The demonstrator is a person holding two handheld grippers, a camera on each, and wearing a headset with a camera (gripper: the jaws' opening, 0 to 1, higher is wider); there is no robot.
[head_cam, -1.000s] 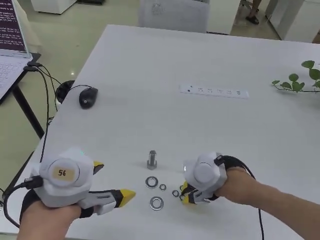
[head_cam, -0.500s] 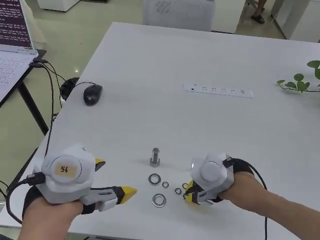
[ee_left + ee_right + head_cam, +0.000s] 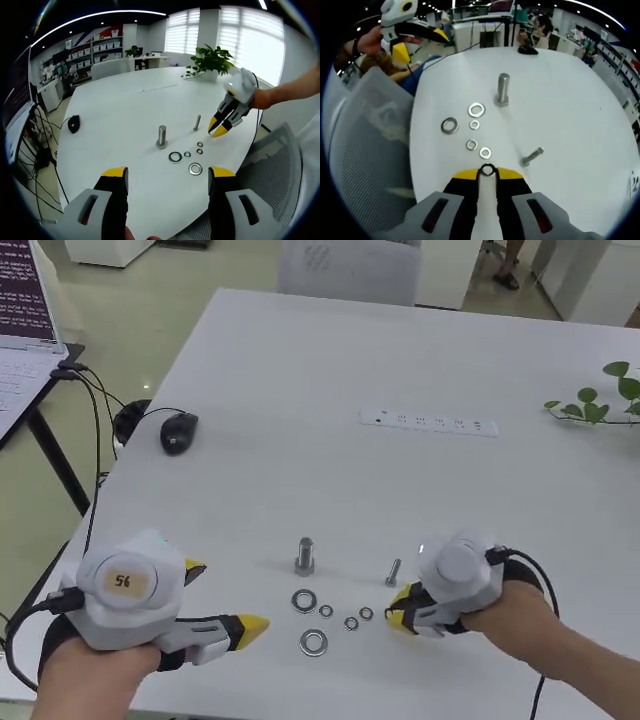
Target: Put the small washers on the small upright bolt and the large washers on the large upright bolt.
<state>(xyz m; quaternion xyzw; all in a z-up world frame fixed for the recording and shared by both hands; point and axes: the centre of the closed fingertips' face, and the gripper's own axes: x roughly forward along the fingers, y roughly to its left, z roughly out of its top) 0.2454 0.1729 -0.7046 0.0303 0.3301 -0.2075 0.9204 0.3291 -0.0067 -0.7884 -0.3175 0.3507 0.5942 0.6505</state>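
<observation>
The right gripper [image 3: 487,176] is clamped on a small washer [image 3: 487,170], pinched at the very tips and standing on edge with its hole facing back along the jaws; the step in hand looks like threading it onto the small bolt [image 3: 532,156], which stands upright just ahead of the tips and a little to their right; to do that well the wrist should roll until the washer lies flat, the hole should be centred over the bolt's top before lowering, and the jaws should part only once the ring is round the shank, since a sideways nudge could topple so slim a bolt; three loose small washers [image 3: 471,145] lie ahead-left, two large washers [image 3: 450,125] beyond them, the large bolt [image 3: 502,90] farther on; the left gripper [image 3: 167,175] waits with jaws apart, holding nothing, above the worktop [image 3: 125,110].
</observation>
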